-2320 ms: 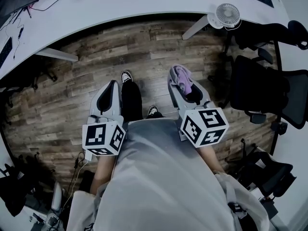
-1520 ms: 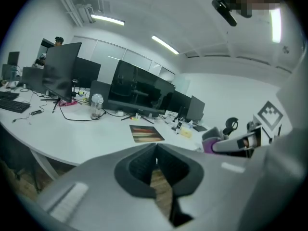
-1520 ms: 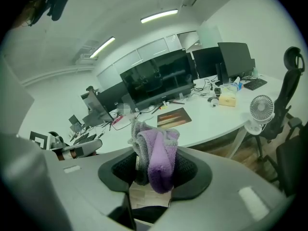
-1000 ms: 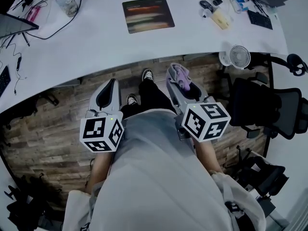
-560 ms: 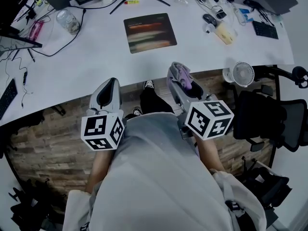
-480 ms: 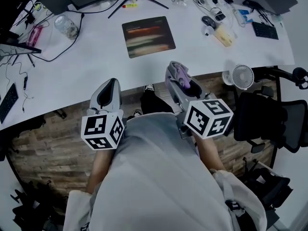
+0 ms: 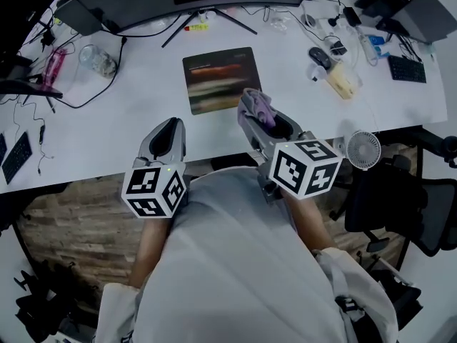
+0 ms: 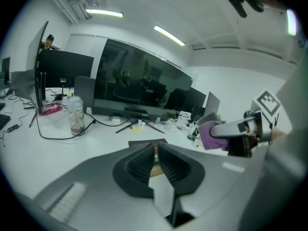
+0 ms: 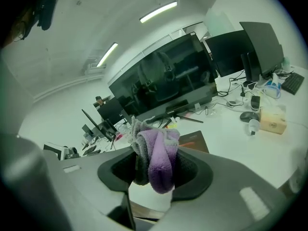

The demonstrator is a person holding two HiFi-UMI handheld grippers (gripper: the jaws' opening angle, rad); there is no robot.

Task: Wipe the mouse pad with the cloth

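Bunched purple-grey cloth (image 9: 161, 153) clamped in right tool (image 9: 154, 166); left tool (image 8: 155, 150) closed, empty.

the cloth (image 7: 260, 108) has come forward beside the mouse pad (image 7: 216, 77).

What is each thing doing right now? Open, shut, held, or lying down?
left gripper: shut, holding nothing.
right gripper: shut on the cloth.
cloth: bunched up, pinched between the right jaws.
mouse pad: lying flat on the desk.
monitor: screen dark.
jar: standing upright.
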